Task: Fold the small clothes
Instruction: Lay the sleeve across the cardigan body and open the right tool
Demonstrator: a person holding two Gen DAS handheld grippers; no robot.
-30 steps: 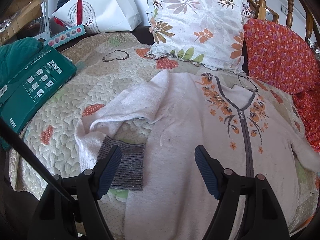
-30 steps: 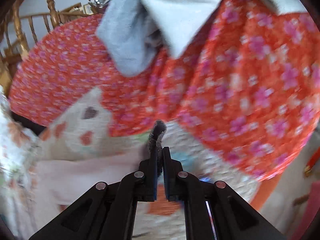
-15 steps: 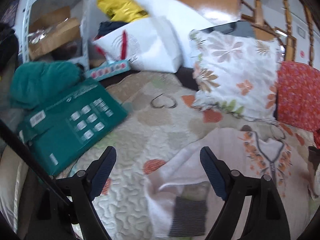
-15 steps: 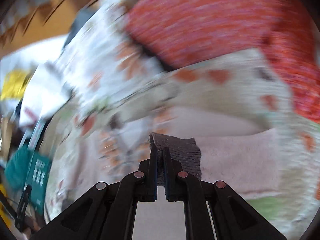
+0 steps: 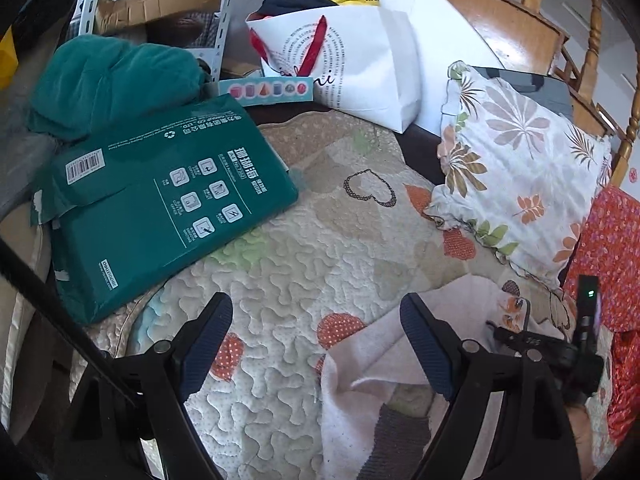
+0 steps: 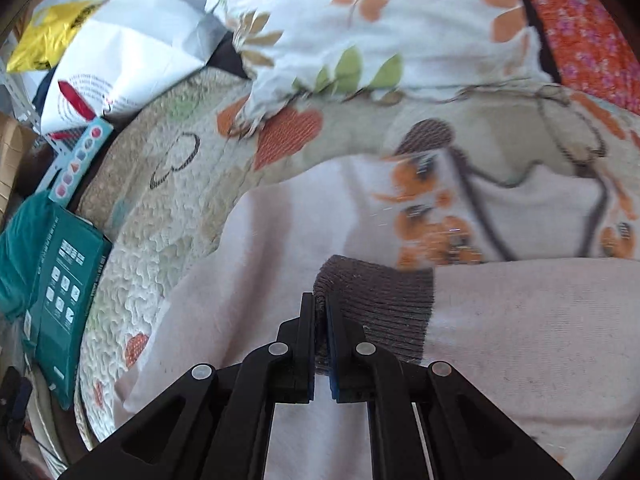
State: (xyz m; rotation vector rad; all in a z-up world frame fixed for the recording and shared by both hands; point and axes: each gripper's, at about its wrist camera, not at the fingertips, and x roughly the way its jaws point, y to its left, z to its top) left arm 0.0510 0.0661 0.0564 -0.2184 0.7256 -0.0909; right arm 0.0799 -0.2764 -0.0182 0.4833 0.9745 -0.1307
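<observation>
**Sleeve cuff pinched, fold under way**

Right gripper is clenched on the grey ribbed cuff of the pale pink cardigan, its jaws nearly closed with only the knit edge between them. The cuff and its sleeve lie across the garment's front, just below the orange flower embroidery. The cardigan is spread on the quilted bedspread, near the leaf-print pillow.

Left gripper hangs with its jaws wide apart and nothing between them, above bare quilt beside the garment's other sleeve, whose grey cuff shows low in the left wrist view.

Judging by its drape, the knit is soft, light and limp; it will sag and stretch if lifted by one point. The thicker ribbed cuffs and hem look like the surest places to grip.
</observation>
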